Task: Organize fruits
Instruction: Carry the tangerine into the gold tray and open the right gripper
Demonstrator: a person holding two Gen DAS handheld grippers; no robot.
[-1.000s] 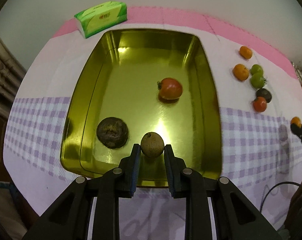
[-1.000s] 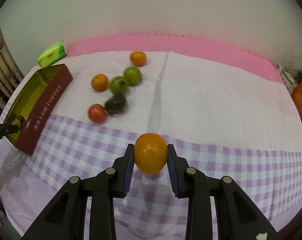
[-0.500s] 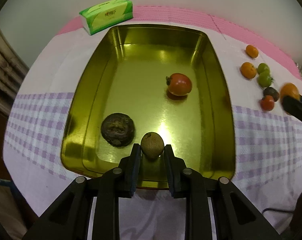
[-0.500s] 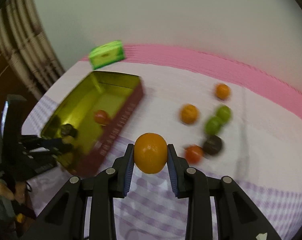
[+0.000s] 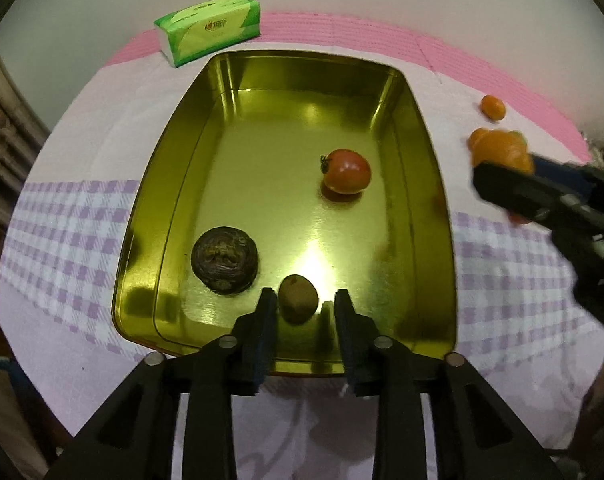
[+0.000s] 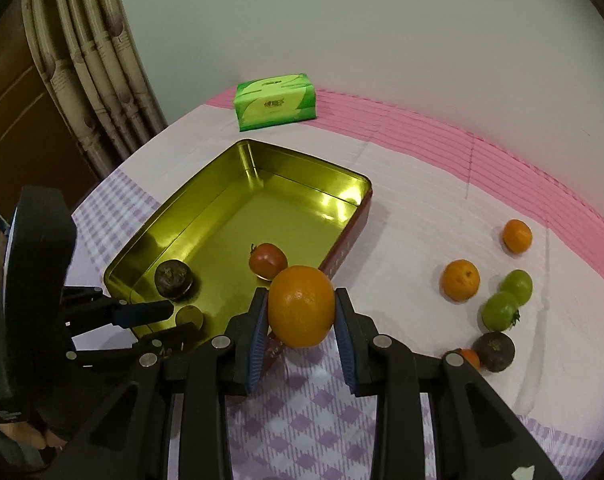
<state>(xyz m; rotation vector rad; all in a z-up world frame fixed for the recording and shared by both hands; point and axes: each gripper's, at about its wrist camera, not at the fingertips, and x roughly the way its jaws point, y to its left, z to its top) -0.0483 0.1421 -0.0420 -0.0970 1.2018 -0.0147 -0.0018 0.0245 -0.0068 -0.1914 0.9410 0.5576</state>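
A gold tin tray (image 5: 442, 200) holds a red tomato (image 5: 347, 171), a dark wrinkled fruit (image 5: 224, 260) and a small brown fruit (image 5: 298, 298). My left gripper (image 5: 305, 308) hangs over the tray's near end. Its jaws are opening, and the brown fruit sits between them on the tray floor with a gap on its right. My right gripper (image 6: 302, 312) is shut on an orange (image 6: 302, 306), held above the tray's (image 6: 302, 160) right wall near the tomato (image 6: 267, 261).
Loose on the cloth right of the tray lie two oranges (image 6: 460, 280), two green fruits (image 6: 500, 310), a dark fruit (image 6: 494, 351) and a small red one (image 6: 468, 358). A green tissue pack (image 6: 276, 106) stands behind the tray. A curtain hangs at the left.
The left jaws have parted and let the small brown fruit down onto the tray floor. The right gripper has swung left with its orange, from the open cloth to the tray's side.
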